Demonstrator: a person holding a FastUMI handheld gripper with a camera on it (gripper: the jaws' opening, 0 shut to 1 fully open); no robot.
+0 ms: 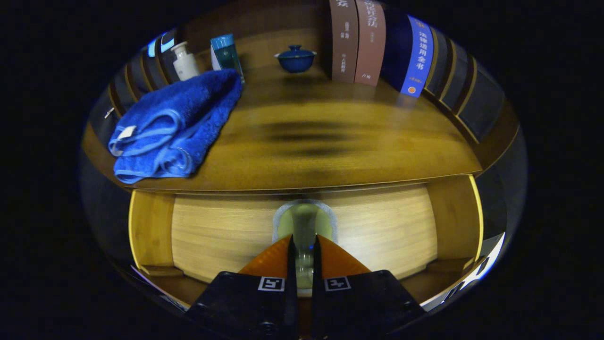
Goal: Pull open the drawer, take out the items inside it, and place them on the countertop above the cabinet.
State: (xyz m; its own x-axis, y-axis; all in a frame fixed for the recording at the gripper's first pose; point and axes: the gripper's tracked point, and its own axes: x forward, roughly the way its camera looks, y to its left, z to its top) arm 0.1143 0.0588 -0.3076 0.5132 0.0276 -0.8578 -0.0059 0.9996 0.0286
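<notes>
Pale wood grain fronts the drawer (377,226), which sits flush under the countertop (339,156) with its handle (304,226), a slim upright post in a rounded recess, dead ahead of the gripper (304,245). The fingers are drawn nearly together on either side of that post and appear clenched on it, though actual contact is hard to confirm. The handle's long axis runs vertical, in line with the narrow gap between the fingers, so the pull looks set to come straight back toward the camera. Cabinet side posts flank the drawer; no obstacle shows in that path. Above, a folded blue towel (174,125) covers the countertop's left part, bottles (185,61), a lidded bowl (296,57) and books (373,40) line the back, leaving the middle and right free.
</notes>
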